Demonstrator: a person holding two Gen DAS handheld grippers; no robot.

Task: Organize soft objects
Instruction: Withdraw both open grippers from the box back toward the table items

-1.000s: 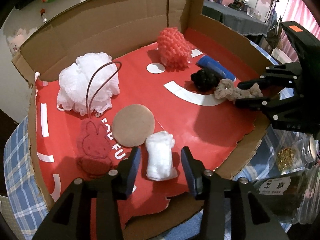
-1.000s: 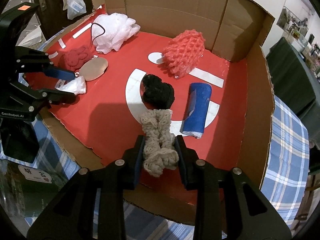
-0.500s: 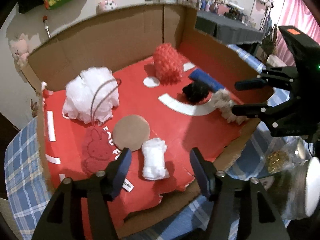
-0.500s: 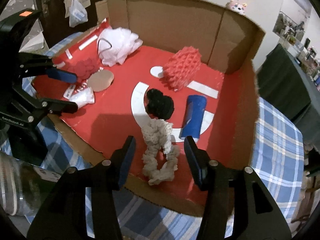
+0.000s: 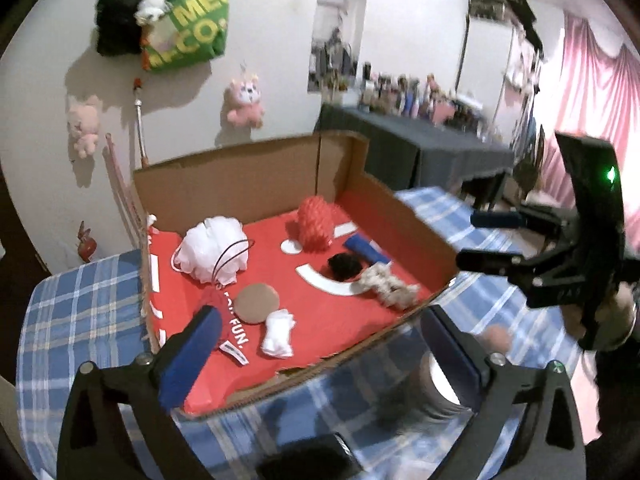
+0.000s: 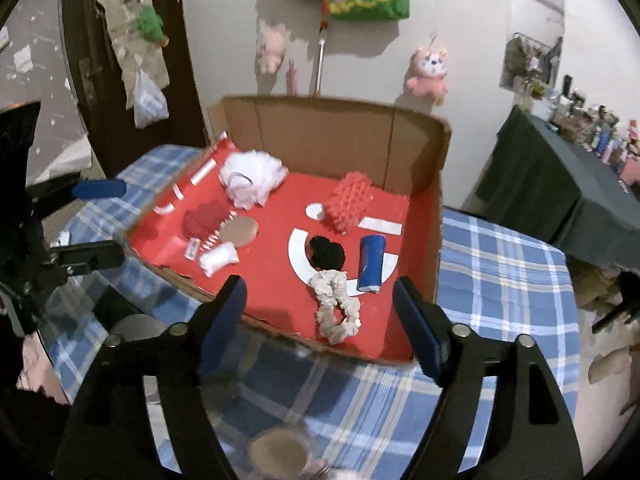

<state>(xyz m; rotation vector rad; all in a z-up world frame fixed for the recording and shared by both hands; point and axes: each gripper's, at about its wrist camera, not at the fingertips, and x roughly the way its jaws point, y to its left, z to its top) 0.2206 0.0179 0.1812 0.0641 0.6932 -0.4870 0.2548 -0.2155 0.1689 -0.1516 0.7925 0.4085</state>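
A cardboard box [image 5: 248, 176] with a red floor holds the soft things. In it lie a white mesh puff [image 5: 212, 252], a red spiky sponge [image 5: 316, 226], a blue roll [image 5: 366, 250], a black scrunchie [image 5: 344, 266], a beige scrunchie [image 6: 334, 304], a brown round pad [image 5: 256, 302], a small white cloth [image 5: 278, 332] and a red bunny cloth [image 6: 204, 218]. My left gripper [image 5: 320, 332] hangs above the box's near edge, jaws opening, nothing in them. My right gripper [image 6: 320, 292] hovers above the beige scrunchie, jaws opening, not touching it.
The box stands on a blue plaid tablecloth [image 6: 500, 280]. Blurred jars [image 5: 440, 384] stand just in front of the box, under the grippers. A dark-clothed side table [image 6: 560, 184] is to the right. Plush toys and a green bag hang on the wall behind.
Both grippers have risen and drawn back from the box while their jaws spread. The right one let go of the beige scrunchie, which now lies at the box's front edge.
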